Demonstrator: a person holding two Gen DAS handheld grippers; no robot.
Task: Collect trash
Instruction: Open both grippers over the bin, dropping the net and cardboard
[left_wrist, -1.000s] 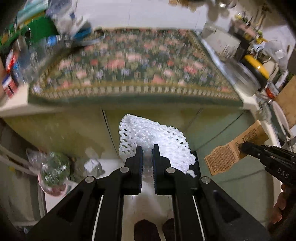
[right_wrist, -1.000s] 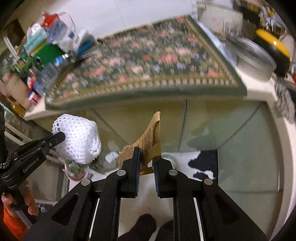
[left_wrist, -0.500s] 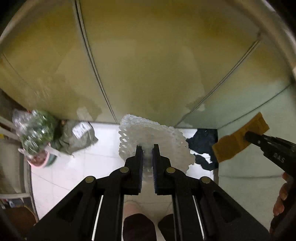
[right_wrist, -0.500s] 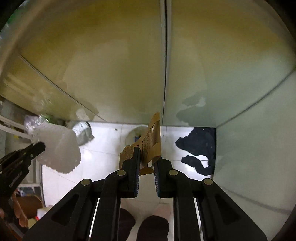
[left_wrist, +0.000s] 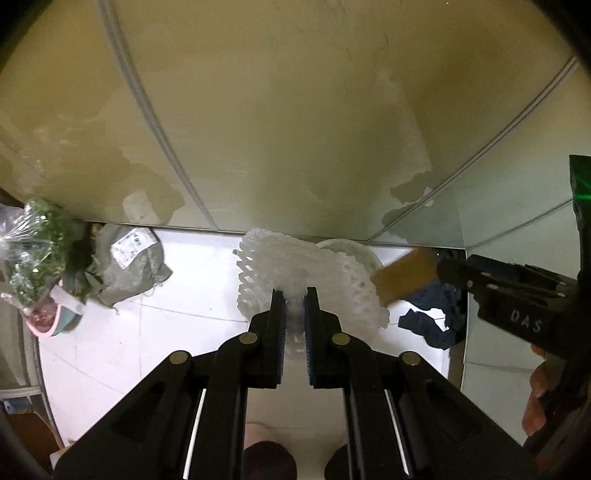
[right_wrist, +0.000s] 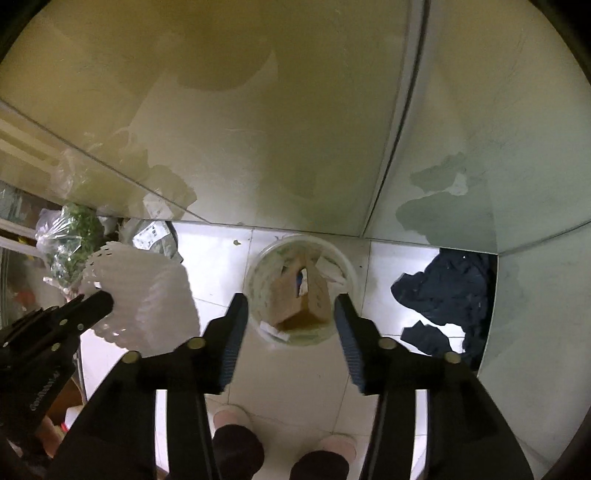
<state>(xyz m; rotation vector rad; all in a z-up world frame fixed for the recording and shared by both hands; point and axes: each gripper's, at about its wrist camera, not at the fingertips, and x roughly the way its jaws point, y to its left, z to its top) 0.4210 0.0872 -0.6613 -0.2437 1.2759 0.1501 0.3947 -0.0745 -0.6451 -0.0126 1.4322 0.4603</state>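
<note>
1. Both grippers point steeply down at the floor. My right gripper (right_wrist: 290, 314) is opening, its jaws standing apart with nothing pressed between the pads; the brown paper scrap (right_wrist: 299, 299) shows in the gap, over the mouth of the white bin (right_wrist: 255, 273), and I cannot tell whether it is dropping or already lying on the rubbish inside.
2. My left gripper (left_wrist: 294, 295) is fully clamped on the white foam net (left_wrist: 314, 273), which bulges out past the fingertips, just above and to one side of the bin.
3. Risk, as I judge it: the paper is light and flat, so it could catch air and slide past the rim onto the tiles. The bin mouth is narrow and already holds scraps.
4. The net is the bigger worry. It looks springy and wider than my grip; released off-centre, it could bounce off the rim or perch on the heap and roll out. I would want it centred over the mouth first.
5. The two grippers sit close together, so a clash is possible over one small bin.
6. Materials: the net is soft, open-lattice foam; the paper is thin and creased; the bin is round, pale and smooth-walled. Glossy white tiles lie underneath, with a dark blue cloth (right_wrist: 448, 295) crumpled beside the cabinet (right_wrist: 258, 110).
</note>
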